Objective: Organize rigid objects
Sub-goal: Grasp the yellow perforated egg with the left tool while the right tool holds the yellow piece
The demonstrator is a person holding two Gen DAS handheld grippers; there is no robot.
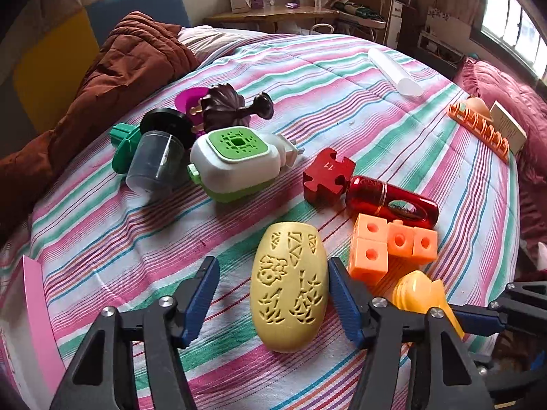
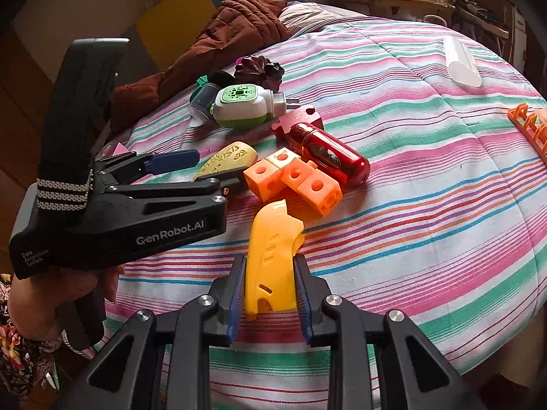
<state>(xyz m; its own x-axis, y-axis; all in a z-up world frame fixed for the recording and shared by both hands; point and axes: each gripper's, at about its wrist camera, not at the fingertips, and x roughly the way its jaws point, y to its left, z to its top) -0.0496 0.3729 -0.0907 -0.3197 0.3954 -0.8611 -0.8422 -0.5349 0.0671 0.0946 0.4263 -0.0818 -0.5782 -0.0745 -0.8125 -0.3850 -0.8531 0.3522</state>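
Hangs wide around the pale yellow carved plastic oval (image 1: 289,287) with the left gripper (image 1: 273,266), not squeezing yet: one blue pad (image 1: 338,283) touching the oval's side, the other pad apart from it. Lies flat on the striped bed cover (image 1: 342,78), that oval, just beside the orange plastic cube blocks (image 1: 393,249). Clamps tight on a yellow-orange curved plastic piece (image 2: 273,239) with the right gripper (image 2: 270,259), low over the cover and near the blocks too. Could go wrong by pushing from one side only and sliding the smooth, round oval away (soft bedding gives no firm floor). Could also bump the blocks, or knock the two grippers together, being so close. Could pop out of a pinch made too near the oval's end. Hard to see under the oval. Hard to tell apart the dark things piled at the back. Cut off at the edge: a pink flat thing (image 1: 37,307).
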